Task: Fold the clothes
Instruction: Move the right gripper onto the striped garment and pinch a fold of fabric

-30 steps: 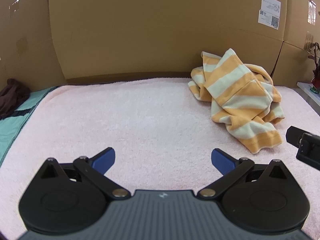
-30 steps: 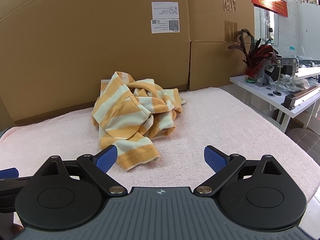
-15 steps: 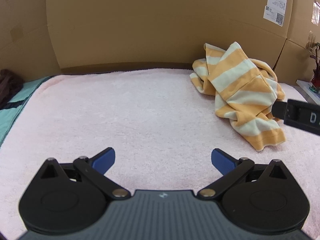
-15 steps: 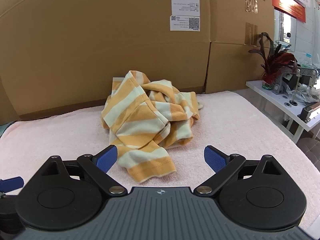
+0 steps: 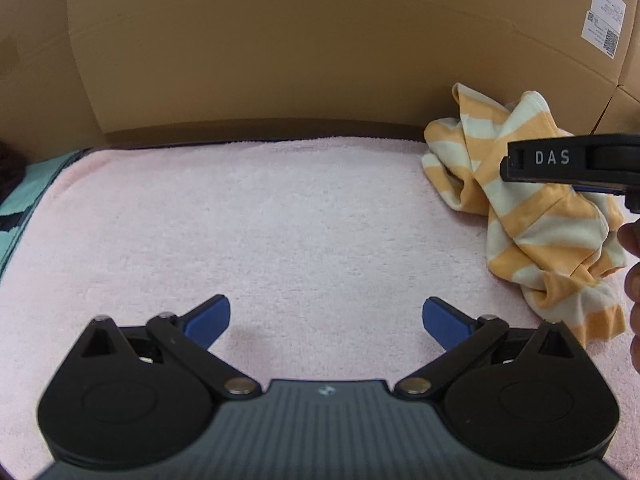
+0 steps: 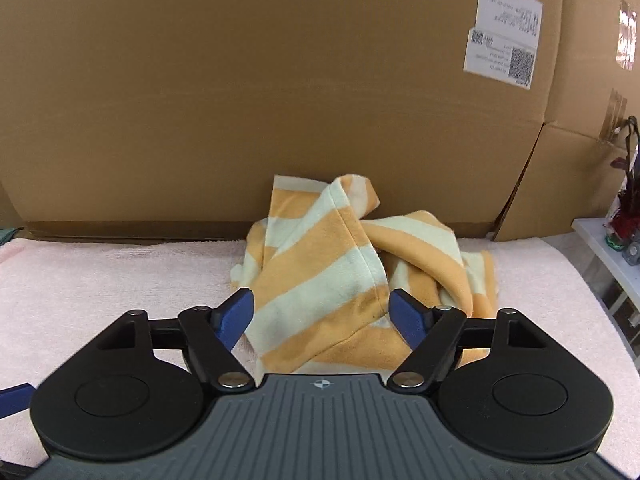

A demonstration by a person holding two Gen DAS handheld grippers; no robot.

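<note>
An orange-and-cream striped garment (image 6: 340, 268) lies crumpled on the pink towel (image 6: 100, 280) against the cardboard wall. My right gripper (image 6: 322, 312) hangs over its near part; its jaws are closing, the striped cloth lies between the blue pads, and they do not press on it. In the left wrist view the same garment (image 5: 540, 224) sits at the right, with the right gripper's black body (image 5: 572, 160) reaching in over it. My left gripper (image 5: 326, 322) stands open over bare towel, well left of the garment, with nothing between its fingers.
A tall cardboard wall (image 5: 320, 48) closes off the back of the towel. A teal cloth (image 5: 28, 196) and something dark lie at the far left. A white side table (image 6: 608, 248) with a red-leaved plant (image 6: 624, 200) stands at the right. A person's fingers (image 5: 632, 248) show at the right edge.
The right gripper has moved in over the striped garment and its pads have narrowed around the cloth. The left gripper has slid forward over the towel, staying open.
</note>
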